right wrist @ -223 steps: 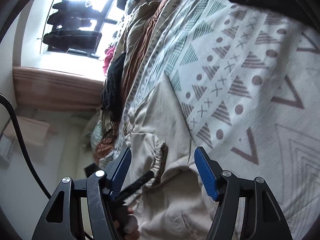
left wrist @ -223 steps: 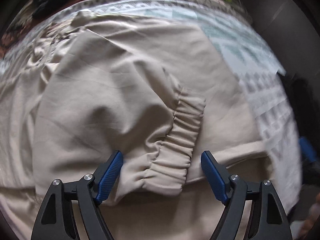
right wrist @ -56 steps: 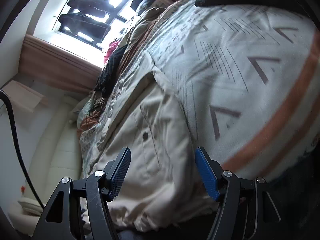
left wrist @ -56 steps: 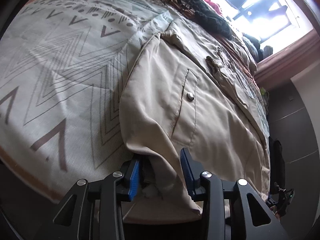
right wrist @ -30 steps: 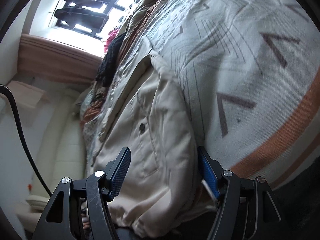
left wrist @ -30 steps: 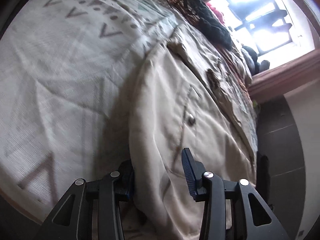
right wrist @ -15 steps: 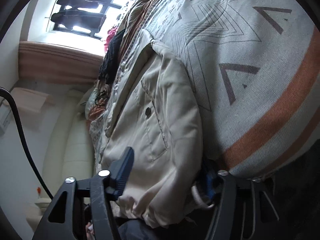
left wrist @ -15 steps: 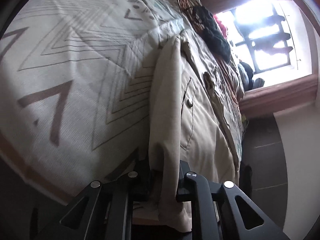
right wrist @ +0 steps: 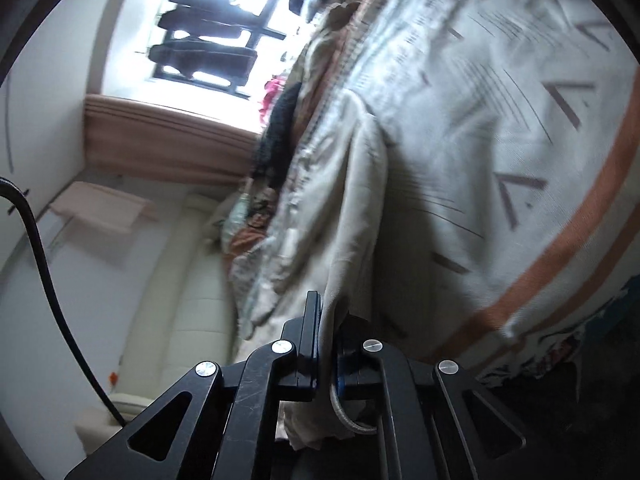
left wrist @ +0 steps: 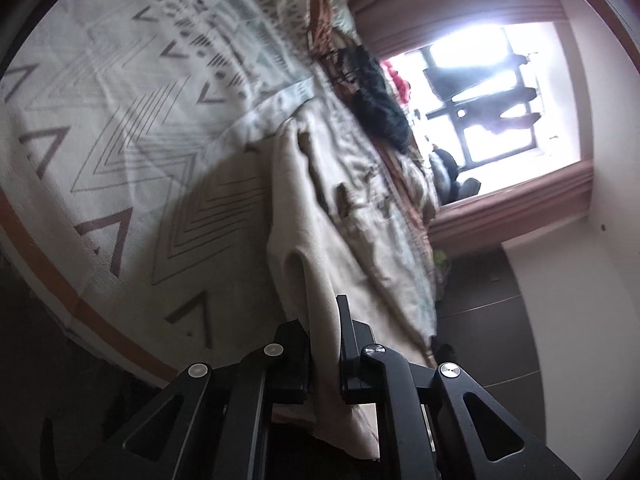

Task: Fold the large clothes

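Daylight from a barred window (left wrist: 492, 92) at the far end falls along a bed covered by a patterned blanket (left wrist: 132, 132) of pale cloth with grey chevrons, triangles and an orange band near its close edge.

Nearest in the left wrist view, the left gripper (left wrist: 325, 344) has its jaws closing, and the pads already pinch a fold of the beige jacket (left wrist: 308, 232), which passes straight between them and hangs a little below. In the right wrist view the right gripper (right wrist: 329, 344) has its jaws pressed together on the other near corner of the same jacket (right wrist: 352, 216), with a pale cord looping down just under the pads.

From each pair of jaws the garment rises as a taut, creased ridge of light beige, smooth-woven cloth. Its long axis runs straight ahead of the jaws, away toward the window, with the held hem at the near end lifted off the bed. Beyond the jaws, further along, the cloth sags back onto the blanket and shows darker brown patches among its wrinkles.

Past the jacket's far end lies a heap of other clothes (left wrist: 380, 100), black and pink among them, close under the window. To the left of the right jaws, beside the bed, stands a cream sofa (right wrist: 180, 280), and a black cable (right wrist: 48, 264) curves down the view's left side.
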`<state>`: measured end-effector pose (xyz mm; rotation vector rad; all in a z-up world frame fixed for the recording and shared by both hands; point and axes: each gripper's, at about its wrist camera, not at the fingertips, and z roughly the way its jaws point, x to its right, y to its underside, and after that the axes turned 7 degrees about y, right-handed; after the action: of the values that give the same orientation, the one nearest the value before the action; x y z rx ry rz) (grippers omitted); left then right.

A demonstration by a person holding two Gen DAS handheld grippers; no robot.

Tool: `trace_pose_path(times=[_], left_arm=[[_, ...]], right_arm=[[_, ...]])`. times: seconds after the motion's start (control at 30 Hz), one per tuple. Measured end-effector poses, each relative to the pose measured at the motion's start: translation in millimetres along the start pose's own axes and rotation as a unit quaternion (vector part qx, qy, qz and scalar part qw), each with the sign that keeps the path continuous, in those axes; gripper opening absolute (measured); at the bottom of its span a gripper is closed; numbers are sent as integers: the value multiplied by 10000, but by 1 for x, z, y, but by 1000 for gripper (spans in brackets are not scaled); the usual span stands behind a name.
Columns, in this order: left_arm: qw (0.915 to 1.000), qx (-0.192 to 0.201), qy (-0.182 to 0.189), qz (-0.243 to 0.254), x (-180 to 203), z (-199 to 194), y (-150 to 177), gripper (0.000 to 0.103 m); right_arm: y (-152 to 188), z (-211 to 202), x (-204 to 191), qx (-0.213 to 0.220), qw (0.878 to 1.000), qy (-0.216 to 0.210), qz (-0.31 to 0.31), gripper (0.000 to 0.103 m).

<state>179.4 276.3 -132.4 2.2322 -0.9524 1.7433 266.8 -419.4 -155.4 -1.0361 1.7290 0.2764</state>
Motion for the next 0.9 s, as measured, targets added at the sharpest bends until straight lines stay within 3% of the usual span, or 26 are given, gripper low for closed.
trace_pose_path(times=[0.4,0.67,0.9], left_arm=[[9973,372,602,175,51,-64,14,9],[9974,403,531,289,69,-98,30,9],[9983,356,336,332,72,-87,21,9]], right_arm=[[6,-61,-50,185,9981,-434,-392,7],[22,-98,-76,325,9957,-648,-578,7],[24,-99,-86,370,9957,-516,-675,7]])
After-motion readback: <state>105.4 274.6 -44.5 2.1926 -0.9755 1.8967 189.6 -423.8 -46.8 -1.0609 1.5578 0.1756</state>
